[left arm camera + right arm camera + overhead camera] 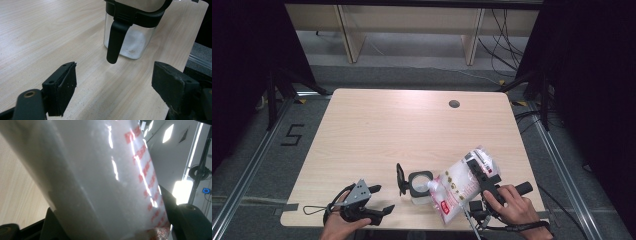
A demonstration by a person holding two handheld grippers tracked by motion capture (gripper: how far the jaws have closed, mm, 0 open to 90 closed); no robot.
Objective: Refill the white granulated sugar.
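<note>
A clear square jar (420, 186) with a black rim stands near the table's front edge, its black lid (400, 179) flipped open to the left. A translucent bag of white granules (459, 182) with red print is tilted over it, spout at the jar's mouth. My right gripper (479, 170) is shut on the bag's upper part; in the right gripper view the bag (100, 170) fills the gap between the jaws of that gripper (112, 215). My left gripper (383, 198) rests open on the table left of the jar. Its view shows the jar (135, 42) with some white granules inside, beyond the left gripper (115, 75).
The light wooden table (412, 130) has a round cable hole (454, 104) at its far right. The jar and both hands sit close to the front edge. Beyond the table lie grey floor, a "5" marking (292, 135) and loose cables.
</note>
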